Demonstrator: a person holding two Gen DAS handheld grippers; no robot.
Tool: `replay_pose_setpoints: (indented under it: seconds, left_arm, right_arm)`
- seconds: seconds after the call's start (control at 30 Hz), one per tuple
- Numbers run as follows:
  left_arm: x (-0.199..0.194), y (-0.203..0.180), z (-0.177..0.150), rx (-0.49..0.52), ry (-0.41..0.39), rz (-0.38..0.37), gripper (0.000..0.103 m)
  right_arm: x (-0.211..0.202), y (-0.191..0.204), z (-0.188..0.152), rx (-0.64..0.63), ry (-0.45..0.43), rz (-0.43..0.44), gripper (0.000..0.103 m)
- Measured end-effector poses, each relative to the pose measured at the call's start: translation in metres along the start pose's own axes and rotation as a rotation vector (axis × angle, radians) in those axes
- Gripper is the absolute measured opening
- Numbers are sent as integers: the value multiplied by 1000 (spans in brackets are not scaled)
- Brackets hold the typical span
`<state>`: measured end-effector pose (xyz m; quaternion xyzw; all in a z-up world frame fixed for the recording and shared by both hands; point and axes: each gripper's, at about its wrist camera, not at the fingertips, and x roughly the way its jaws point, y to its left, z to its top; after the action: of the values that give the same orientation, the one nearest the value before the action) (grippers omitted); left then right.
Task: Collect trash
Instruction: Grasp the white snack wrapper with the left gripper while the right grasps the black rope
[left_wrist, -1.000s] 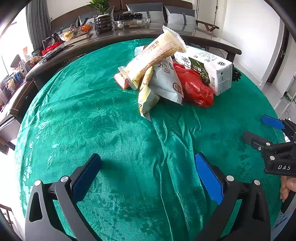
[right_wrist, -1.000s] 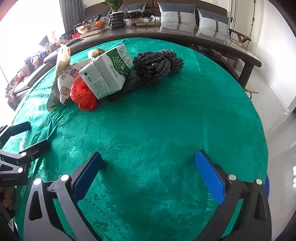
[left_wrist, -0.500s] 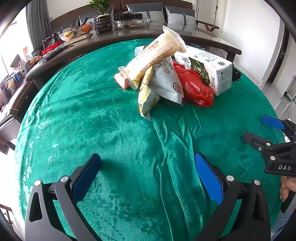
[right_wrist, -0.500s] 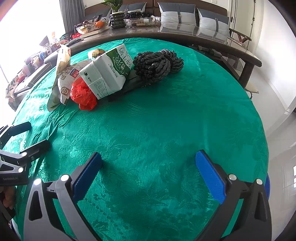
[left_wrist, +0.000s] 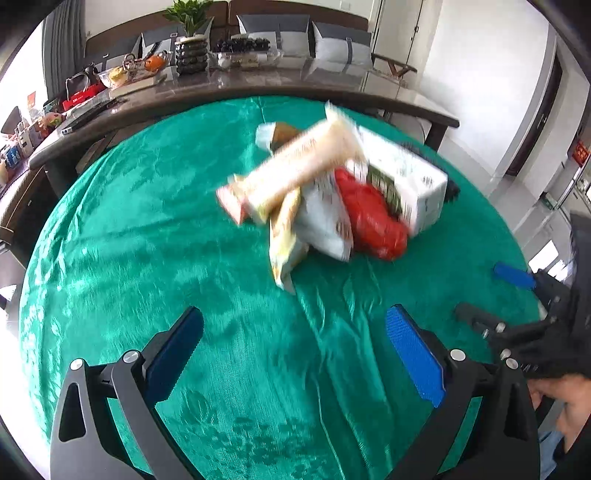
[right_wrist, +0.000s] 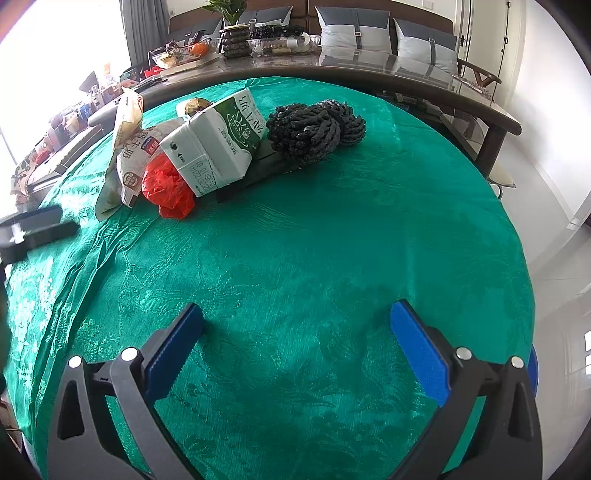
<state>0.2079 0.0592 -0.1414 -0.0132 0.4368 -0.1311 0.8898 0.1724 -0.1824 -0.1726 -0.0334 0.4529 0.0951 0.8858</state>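
1. Room: white walls, pale floor, long dark table behind holding one potted plant and mixed clutter; two grey-and-white cushions beyond it.
2. Round table under one green patterned cloth, creased toward its left side.
3. Trash pile, far half of cloth, all touching: one white-green milk carton on its side, one dark rope bundle just right of it, one red plastic bag against carton's front, about three pale snack wrappers at left, blurred in left view.
4. Left gripper: jaws spread wide, empty, above near cloth.
5. Right gripper: jaws spread wide, empty, well short of pile.
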Motion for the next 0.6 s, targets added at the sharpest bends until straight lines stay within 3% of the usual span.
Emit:
replay_pose_setpoints:
  seconds: [0.13, 0.27, 0.3, 0.33, 0.37, 0.43, 0.57, 0.6]
  left_arm:
    - [-12, -14, 51, -15, -109, -28, 98]
    - [27, -38, 80, 65, -62, 79, 98]
    - [33, -39, 82, 71, -65, 95, 86]
    - [37, -36, 83, 66, -60, 88, 59]
    - [39, -30, 83, 48, -47, 60, 45]
    - [25, -10, 74, -11, -79, -6, 32]
    - [-10, 27, 33, -42, -98, -73, 33]
    - [-17, 34, 20, -44, -90, -75, 40]
  right_arm:
    - [0, -1, 0, 1, 0, 0, 98]
    - [0, 0, 0, 1, 0, 0, 98]
    - [0, -1, 0, 1, 0, 0, 98]
    - [0, 0, 0, 1, -1, 0, 98]
    - [0, -1, 0, 1, -1, 1, 98]
    - [0, 0, 0, 1, 0, 1, 98]
    - [0, -1, 0, 1, -1, 0, 98]
    - [0, 0, 0, 1, -1, 0, 98]
